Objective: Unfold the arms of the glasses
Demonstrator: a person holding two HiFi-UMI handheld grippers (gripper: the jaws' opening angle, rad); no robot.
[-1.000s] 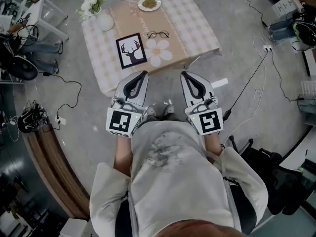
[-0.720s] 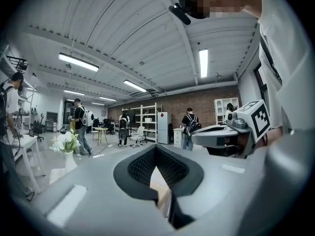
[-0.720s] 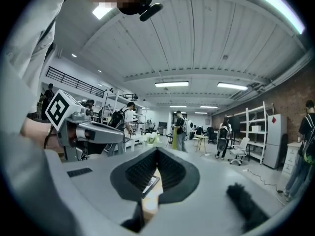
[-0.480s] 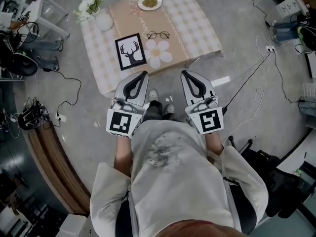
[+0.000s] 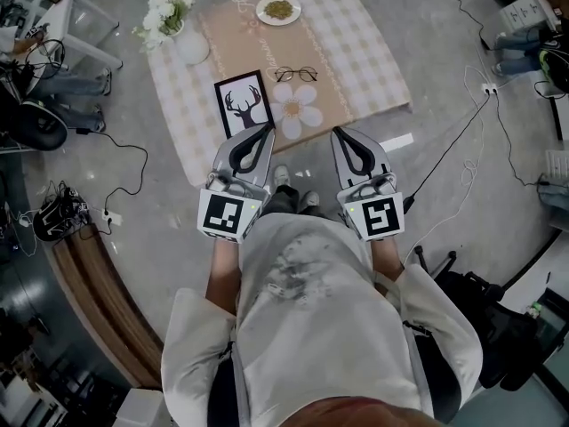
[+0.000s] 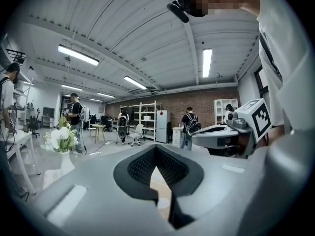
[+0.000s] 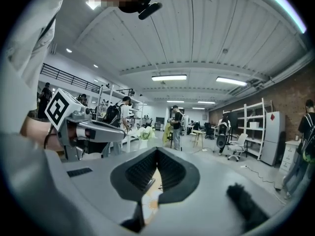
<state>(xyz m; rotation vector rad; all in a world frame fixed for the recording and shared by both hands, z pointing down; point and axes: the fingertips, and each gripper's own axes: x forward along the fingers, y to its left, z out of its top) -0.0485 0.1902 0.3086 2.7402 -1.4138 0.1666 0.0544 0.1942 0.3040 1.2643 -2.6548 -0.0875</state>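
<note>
The glasses point(image 5: 295, 75) are thin and dark-rimmed and lie on the brown runner of the low checked table point(image 5: 373, 52), beyond a white flower-shaped mat point(image 5: 298, 109). From here I cannot tell how their arms stand. Both grippers are held side by side in front of the person's body, pointing at the table. My left gripper point(image 5: 266, 128) is shut and empty, its tip over the table's near edge beside the deer picture point(image 5: 244, 103). My right gripper point(image 5: 337, 133) is shut and empty, just short of that edge. Each gripper view shows its own meeting tips, left gripper point(image 6: 156, 146) and right gripper point(image 7: 157, 150).
A vase of white flowers point(image 5: 182, 34) stands at the table's far left corner and a plate point(image 5: 278, 9) at its far edge. Cables point(image 5: 462, 140) run over the floor on both sides. Several people point(image 7: 175, 127) stand among desks and shelves in the room behind.
Both grippers and the person have moved toward the table. The left tip now reaches over its near edge. The jaws stay shut.
</note>
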